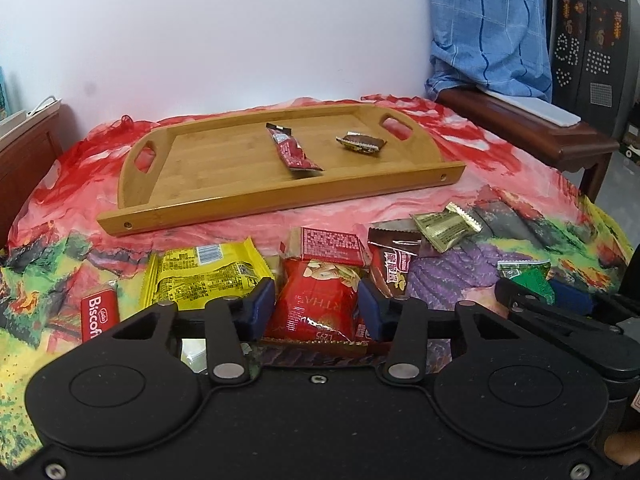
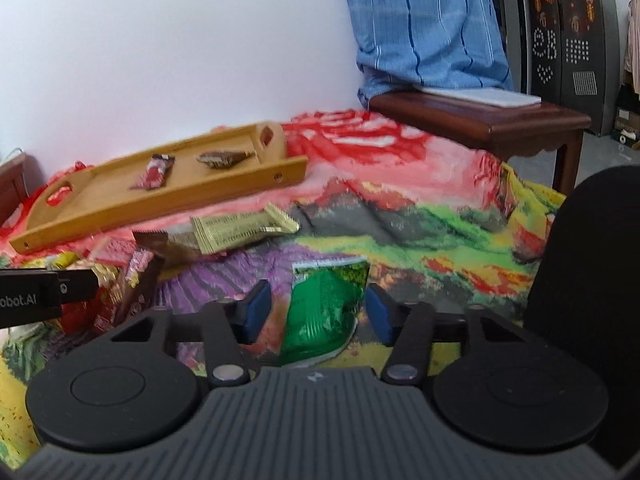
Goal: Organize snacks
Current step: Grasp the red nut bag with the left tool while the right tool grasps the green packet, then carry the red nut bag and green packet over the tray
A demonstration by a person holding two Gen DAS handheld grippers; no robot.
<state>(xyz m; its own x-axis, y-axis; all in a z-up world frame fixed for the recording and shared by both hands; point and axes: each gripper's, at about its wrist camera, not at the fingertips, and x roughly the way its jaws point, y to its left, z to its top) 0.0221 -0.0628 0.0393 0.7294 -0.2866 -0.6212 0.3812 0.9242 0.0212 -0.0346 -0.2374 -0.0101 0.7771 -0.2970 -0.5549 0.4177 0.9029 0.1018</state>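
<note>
Two grippers work over a bright patterned cloth point(image 1: 460, 184); the left gripper point(image 1: 316, 308) has a red snack bag point(image 1: 316, 300) between its blue pads, which touch the bag's sides, so the jaws pinch it; the right gripper point(image 2: 318, 308) has a green packet point(image 2: 324, 312) between its pads with a gap showing on each side, so those jaws stand spread around it without pressing.

Only the left view shows what lies left of its jaws: one yellow packet point(image 1: 204, 276) just beside the left pad and one red biscuit pack point(image 1: 98, 316) further out; just beyond the jaws lies a red flat packet point(image 1: 332, 246), and right of them a brown wrapper point(image 1: 392, 264) and a gold wrapper point(image 1: 444, 226); the right view shows the gold wrapper beyond and left of its own jaws.

Farthest off sits one wooden tray point(image 1: 280, 196) with two things in it: a red bar point(image 1: 292, 152) and a dark wrapper point(image 1: 362, 144), apart from each other.
</note>
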